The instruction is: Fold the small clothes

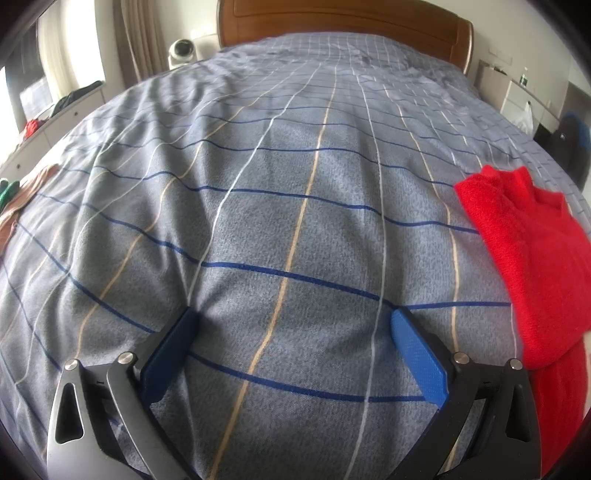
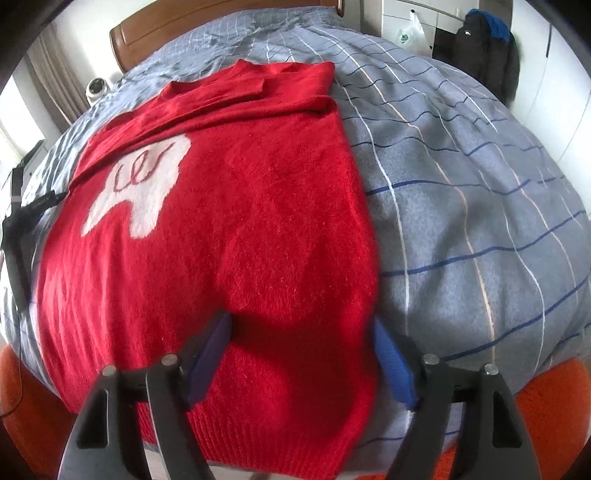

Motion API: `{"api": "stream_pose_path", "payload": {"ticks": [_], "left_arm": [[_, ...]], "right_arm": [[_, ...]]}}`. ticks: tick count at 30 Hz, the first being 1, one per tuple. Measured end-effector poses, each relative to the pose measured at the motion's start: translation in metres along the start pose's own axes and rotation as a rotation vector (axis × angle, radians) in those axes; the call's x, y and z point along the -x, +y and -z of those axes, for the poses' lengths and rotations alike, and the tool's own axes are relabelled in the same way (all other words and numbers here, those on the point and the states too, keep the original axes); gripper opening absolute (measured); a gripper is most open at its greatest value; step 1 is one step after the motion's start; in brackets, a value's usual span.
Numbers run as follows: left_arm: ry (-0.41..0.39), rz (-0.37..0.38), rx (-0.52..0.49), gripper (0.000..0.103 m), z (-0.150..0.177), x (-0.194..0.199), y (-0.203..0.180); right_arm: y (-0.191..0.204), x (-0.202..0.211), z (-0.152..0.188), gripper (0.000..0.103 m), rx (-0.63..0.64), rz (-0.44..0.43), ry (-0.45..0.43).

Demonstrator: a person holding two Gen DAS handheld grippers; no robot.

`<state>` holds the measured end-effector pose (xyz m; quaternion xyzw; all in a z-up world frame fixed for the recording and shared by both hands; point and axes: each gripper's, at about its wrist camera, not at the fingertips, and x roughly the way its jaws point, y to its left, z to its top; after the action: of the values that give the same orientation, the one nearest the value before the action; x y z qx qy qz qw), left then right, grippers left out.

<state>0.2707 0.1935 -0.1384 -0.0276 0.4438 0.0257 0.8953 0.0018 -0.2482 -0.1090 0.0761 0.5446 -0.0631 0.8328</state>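
A red knit sweater [image 2: 229, 236] with a white figure [image 2: 140, 188] lies flat on the bed, its sleeves folded across the top. My right gripper [image 2: 301, 328] is open, low over the sweater's lower right part near its hem, with nothing between the blue pads. In the left wrist view the sweater [image 1: 535, 251] shows at the right edge. My left gripper [image 1: 293, 321] is open and empty over bare bedspread, to the left of the sweater.
The bed has a grey-blue checked bedspread [image 1: 280, 177] and a wooden headboard [image 1: 343, 22]. Brown and green clothes [image 1: 22, 199] lie at its left edge. A dark jacket [image 2: 487, 48] hangs at the back right. An orange rug [image 2: 554, 402] lies below the bed's front edge.
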Motion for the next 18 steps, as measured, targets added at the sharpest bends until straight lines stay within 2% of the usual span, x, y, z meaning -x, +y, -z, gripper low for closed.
{"api": "stream_pose_path", "payload": {"ticks": [4,18], "left_arm": [[0.0,0.0,0.0,0.103,0.0,0.0,-0.001],[0.0,0.0,0.0,0.103,0.0,0.0,0.0]], "right_arm": [[0.0,0.005,-0.001,0.076,-0.006,-0.004,-0.02],[-0.02,0.029,0.01,0.076,0.012,-0.077,-0.176]]}}
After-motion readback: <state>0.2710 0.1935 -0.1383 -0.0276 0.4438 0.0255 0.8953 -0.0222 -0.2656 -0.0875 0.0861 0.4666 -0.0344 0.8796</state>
